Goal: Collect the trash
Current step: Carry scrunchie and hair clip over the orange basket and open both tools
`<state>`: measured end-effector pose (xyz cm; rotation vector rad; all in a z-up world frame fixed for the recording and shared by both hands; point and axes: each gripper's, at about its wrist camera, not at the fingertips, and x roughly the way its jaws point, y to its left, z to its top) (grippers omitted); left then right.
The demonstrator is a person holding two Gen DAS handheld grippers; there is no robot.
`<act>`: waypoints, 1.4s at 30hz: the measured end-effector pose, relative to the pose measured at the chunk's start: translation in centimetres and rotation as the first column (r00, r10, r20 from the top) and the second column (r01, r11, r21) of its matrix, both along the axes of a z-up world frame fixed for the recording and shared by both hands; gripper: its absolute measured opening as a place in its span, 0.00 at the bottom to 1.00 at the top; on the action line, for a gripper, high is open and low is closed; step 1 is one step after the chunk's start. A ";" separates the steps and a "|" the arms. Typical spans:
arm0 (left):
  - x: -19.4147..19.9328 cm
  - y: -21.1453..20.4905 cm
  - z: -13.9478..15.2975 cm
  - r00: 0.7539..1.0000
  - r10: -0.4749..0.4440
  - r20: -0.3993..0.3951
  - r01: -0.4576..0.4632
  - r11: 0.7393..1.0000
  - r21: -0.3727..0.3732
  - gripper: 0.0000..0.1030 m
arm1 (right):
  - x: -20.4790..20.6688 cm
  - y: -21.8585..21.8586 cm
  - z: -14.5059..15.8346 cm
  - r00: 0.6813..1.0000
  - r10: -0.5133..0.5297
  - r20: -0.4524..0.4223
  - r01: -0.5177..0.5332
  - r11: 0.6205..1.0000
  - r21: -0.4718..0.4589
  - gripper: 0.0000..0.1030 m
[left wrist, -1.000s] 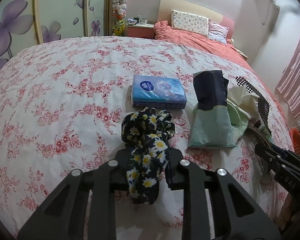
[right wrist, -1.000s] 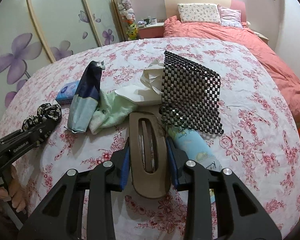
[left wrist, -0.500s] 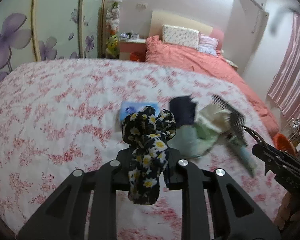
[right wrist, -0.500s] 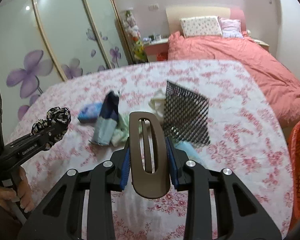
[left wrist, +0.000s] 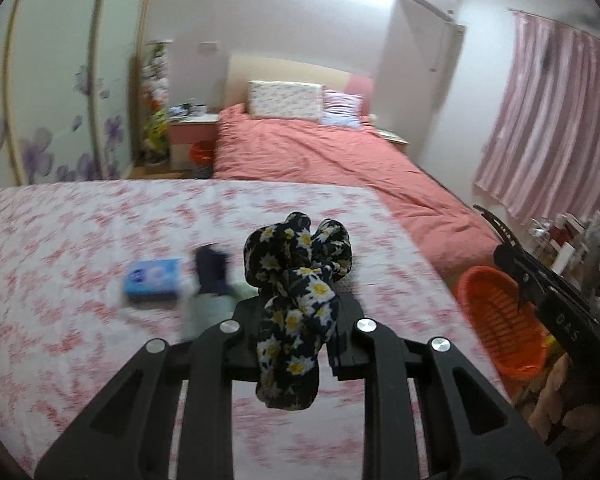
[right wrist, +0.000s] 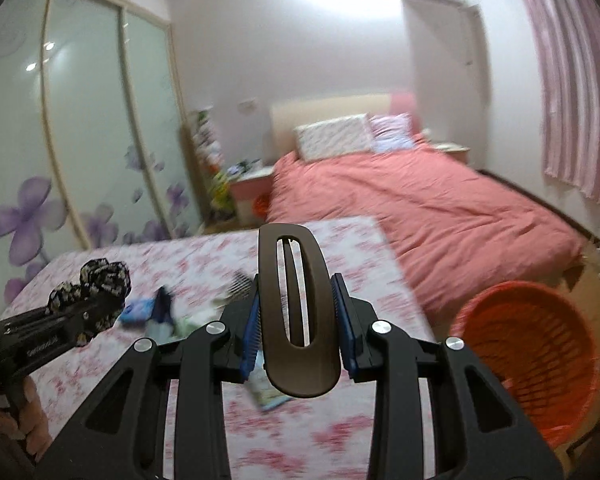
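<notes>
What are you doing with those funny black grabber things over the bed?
A person is tidying up with a grabber in each hand. The left gripper has its jaws shut on a black scrunchie with daisies. The right gripper has its jaws shut on a brown hair clip. Both are held up above the flowery bed cover. An orange basket stands on the floor beside the bed. A blue tissue pack and a few other bits lie on the cover.

Both tools are matte black plastic with cut-out triangular arms and round silver screw heads at the joints; the right tool [right wrist: 298, 316] carries blue ribbed pads, the left tool [left wrist: 296, 312] black ones, white lettering marks their sides
</notes>
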<state>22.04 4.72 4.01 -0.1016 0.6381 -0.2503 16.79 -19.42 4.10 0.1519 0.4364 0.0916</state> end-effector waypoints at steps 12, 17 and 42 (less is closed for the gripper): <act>1.6 -14.6 -0.3 0.960 -0.281 -0.018 0.280 0.959 -0.036 0.22 | -1.0 -10.2 -1.5 0.967 -0.254 -0.006 0.254 0.967 0.024 0.32; 2.3 -20.3 -1.4 0.927 -0.373 -0.038 0.372 0.927 -0.040 0.22 | -1.0 -13.2 -2.7 0.948 -0.317 -0.028 0.319 0.947 0.051 0.32; 5.0 -24.0 -7.3 0.927 -0.352 -0.132 0.366 0.925 0.099 0.75 | -0.5 -18.4 -6.1 0.892 -0.424 -0.155 0.444 0.888 0.121 0.65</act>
